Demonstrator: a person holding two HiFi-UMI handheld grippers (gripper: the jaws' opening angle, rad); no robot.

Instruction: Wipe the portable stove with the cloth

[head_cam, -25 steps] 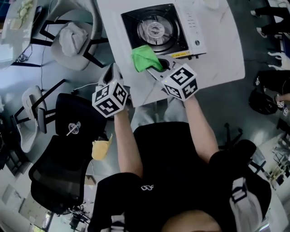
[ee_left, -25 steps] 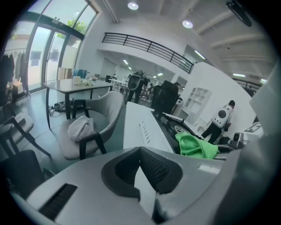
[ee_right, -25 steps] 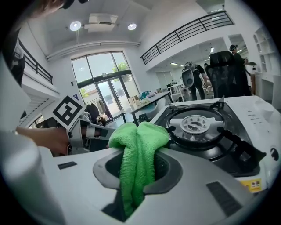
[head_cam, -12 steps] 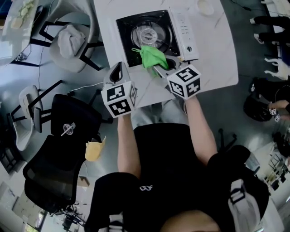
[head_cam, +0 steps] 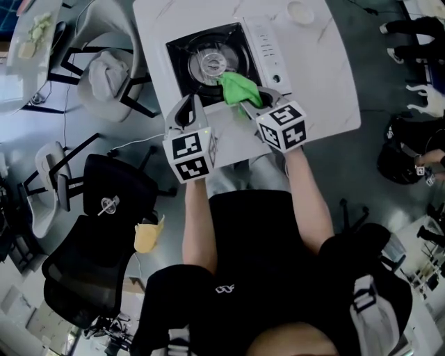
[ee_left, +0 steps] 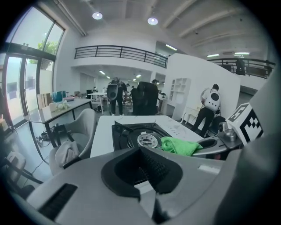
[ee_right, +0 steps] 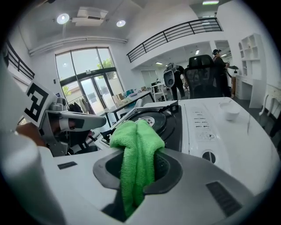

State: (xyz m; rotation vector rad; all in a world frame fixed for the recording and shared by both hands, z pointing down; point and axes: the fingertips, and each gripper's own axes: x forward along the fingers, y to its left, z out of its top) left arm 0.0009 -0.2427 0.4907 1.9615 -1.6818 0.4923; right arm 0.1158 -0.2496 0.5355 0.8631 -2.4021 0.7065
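The portable stove (head_cam: 208,59) has a black top, a round burner and a white control strip at its right; it sits on a white table (head_cam: 320,76). My right gripper (head_cam: 249,101) is shut on a green cloth (head_cam: 236,88), which lies on the stove's near right part beside the burner. In the right gripper view the cloth (ee_right: 136,149) hangs folded between the jaws of that gripper (ee_right: 136,176), with the stove (ee_right: 156,116) just beyond. My left gripper (head_cam: 195,101) hovers at the stove's near edge, shut and holding nothing; its own view shows the gripper (ee_left: 147,176), stove (ee_left: 131,132) and cloth (ee_left: 180,145).
A small white bowl (head_cam: 300,12) stands at the table's far right. A grey chair (head_cam: 104,69) with a cloth bundle is left of the table, a black office chair (head_cam: 104,201) nearer me. People stand far back in the room (ee_left: 116,94).
My right gripper has carried the cloth from the stove's front edge onto its top beside the burner. The left gripper has come forward to the stove's near edge.
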